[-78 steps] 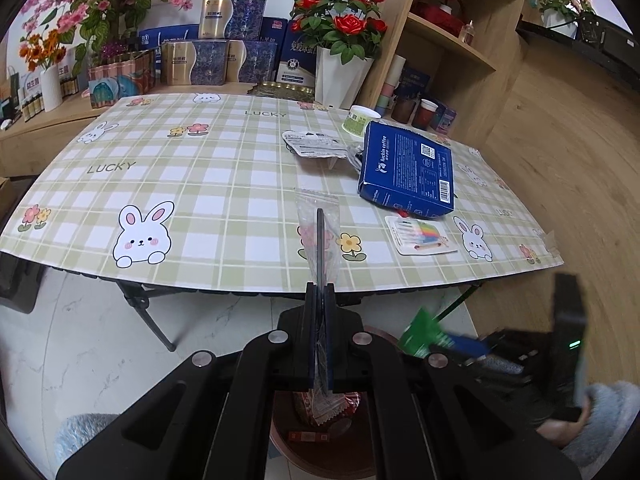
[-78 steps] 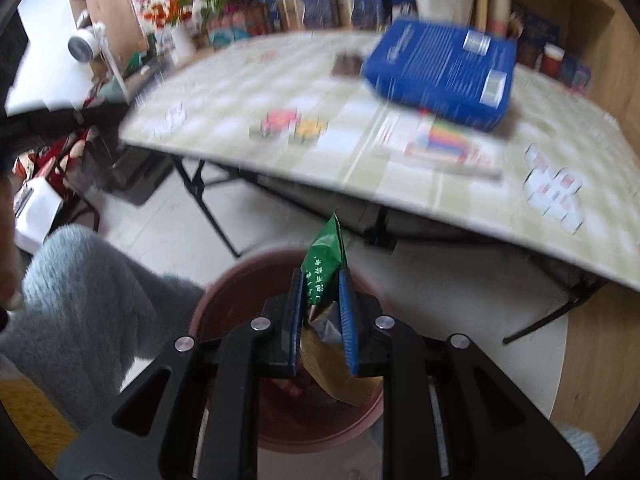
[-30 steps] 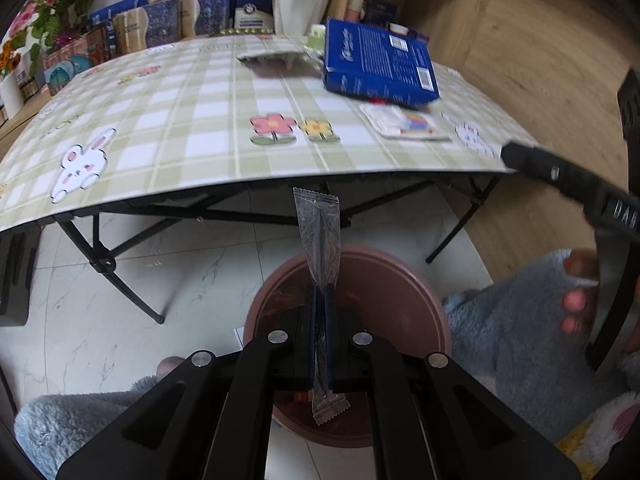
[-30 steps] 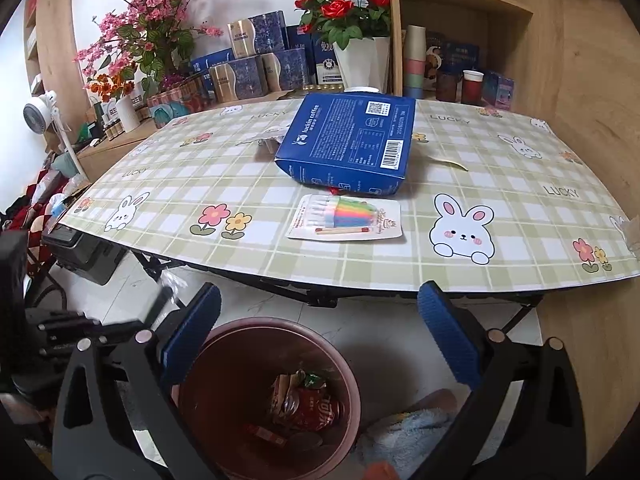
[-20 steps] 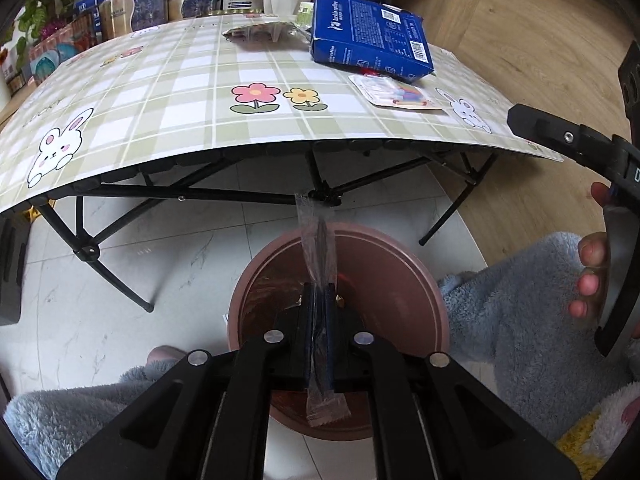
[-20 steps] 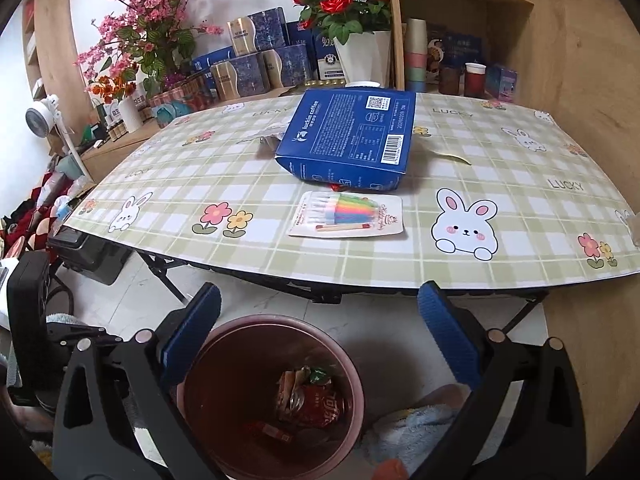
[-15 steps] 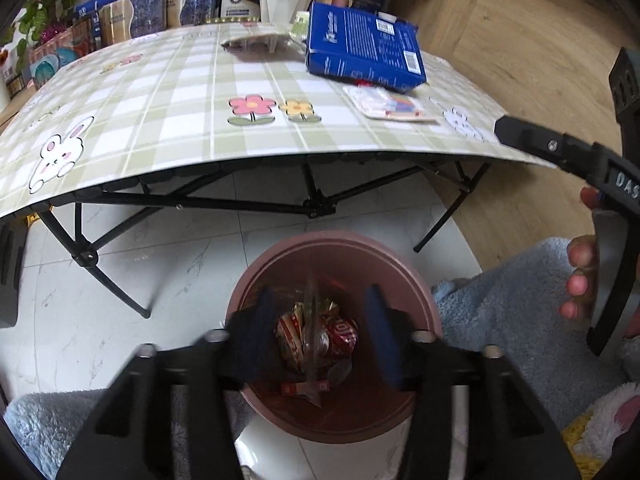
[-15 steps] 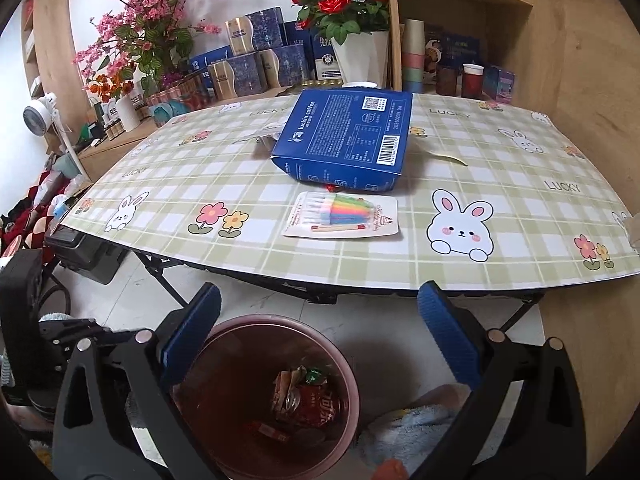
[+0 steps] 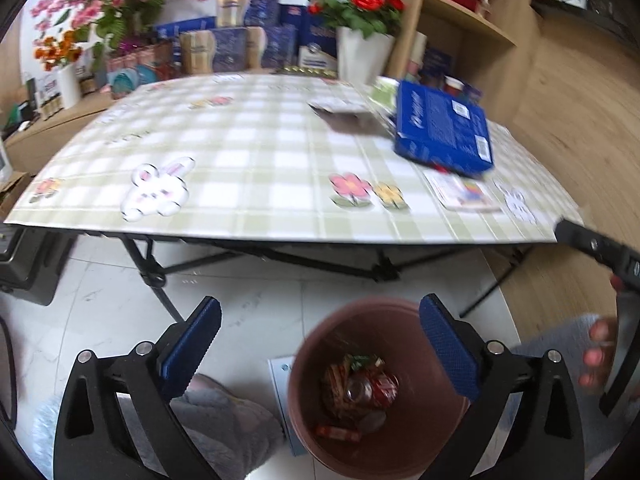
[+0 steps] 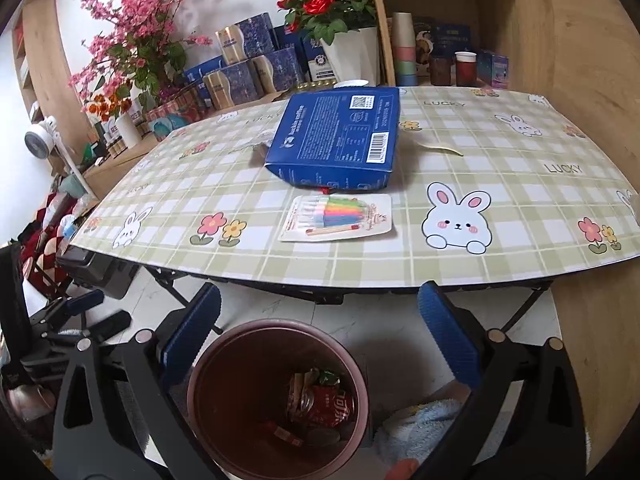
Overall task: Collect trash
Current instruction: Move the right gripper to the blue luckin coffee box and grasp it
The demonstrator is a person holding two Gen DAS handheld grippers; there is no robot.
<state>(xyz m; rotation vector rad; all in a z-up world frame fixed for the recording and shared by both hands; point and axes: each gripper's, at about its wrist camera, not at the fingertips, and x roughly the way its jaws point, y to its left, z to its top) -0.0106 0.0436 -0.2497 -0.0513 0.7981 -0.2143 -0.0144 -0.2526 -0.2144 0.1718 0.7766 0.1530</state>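
Note:
A brown trash bin (image 9: 298, 364) stands on the floor below the table's front edge, with a red can (image 9: 374, 388) and wrappers inside. My left gripper (image 9: 320, 316) hangs above it, its jaws opening wide with nothing between them. My right gripper (image 10: 319, 304) is open and empty over the same bin (image 10: 200, 364), where the red can (image 10: 330, 404) shows. On the table lie a blue box (image 10: 340, 140), a candle pack (image 10: 340, 218) and a pale scrap (image 10: 436, 146). A silvery wrapper (image 9: 344, 114) lies behind the blue box (image 9: 440, 132).
The checked table (image 10: 500, 264) rests on black folding legs (image 9: 156, 276). Flower vases, gift boxes and a wooden shelf (image 10: 440, 20) line its far side. A hand (image 9: 596, 356) and grey fleece sleeves flank the bin. A black case (image 10: 100, 276) sits on the floor at the left.
My left gripper was shut on a clear plastic wrapper over the bin; it has opened, the wrapper is gone from its jaws, and it has lifted. The right gripper stayed open and still.

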